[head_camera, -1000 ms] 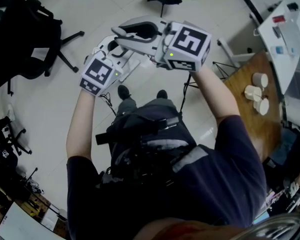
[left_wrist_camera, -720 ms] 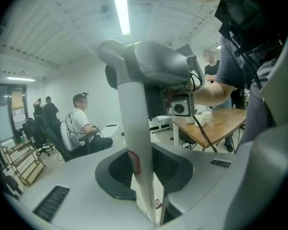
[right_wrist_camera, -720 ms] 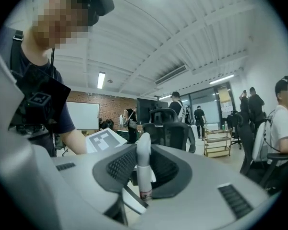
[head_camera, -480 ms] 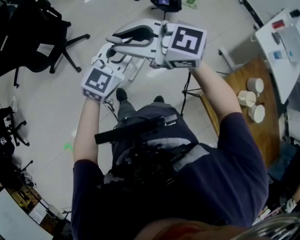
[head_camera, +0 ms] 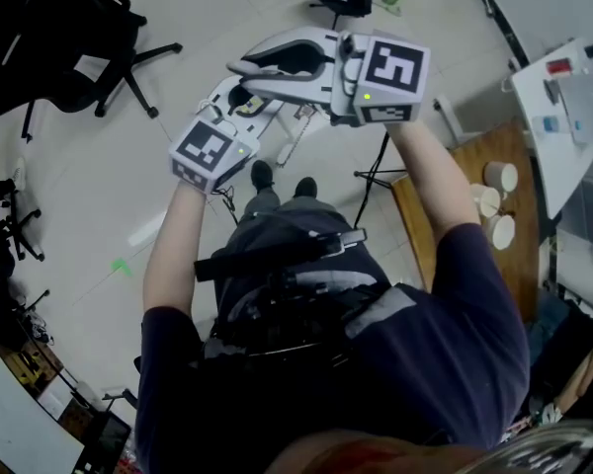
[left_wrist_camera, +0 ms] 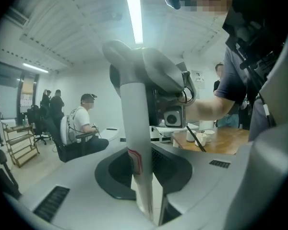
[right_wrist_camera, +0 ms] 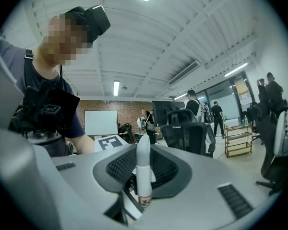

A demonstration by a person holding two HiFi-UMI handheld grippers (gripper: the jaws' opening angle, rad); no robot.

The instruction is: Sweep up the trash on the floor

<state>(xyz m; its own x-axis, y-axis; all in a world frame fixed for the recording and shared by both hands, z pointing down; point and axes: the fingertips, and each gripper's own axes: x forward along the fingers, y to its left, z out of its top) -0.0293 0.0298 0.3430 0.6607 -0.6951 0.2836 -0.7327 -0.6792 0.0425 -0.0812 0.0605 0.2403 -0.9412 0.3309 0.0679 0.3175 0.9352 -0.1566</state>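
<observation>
Both tongs have risen farther from the person's body, and the left tongs (head_camera: 235, 97) have just been closing on the white handle (left_wrist_camera: 134, 128). The right tongs (head_camera: 247, 64) grip its rounded top. A green scrap (head_camera: 122, 266) lies on the floor (head_camera: 99, 196), well left of the feet.

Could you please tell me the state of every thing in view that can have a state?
left gripper: shut on the white pole; its jaws have just been closing.
right gripper: shut on the white pole near its rounded end.
white pole: held by both grippers.
cups: upright on the wooden table.
green scrap: lying on the floor, not yet swept.
</observation>
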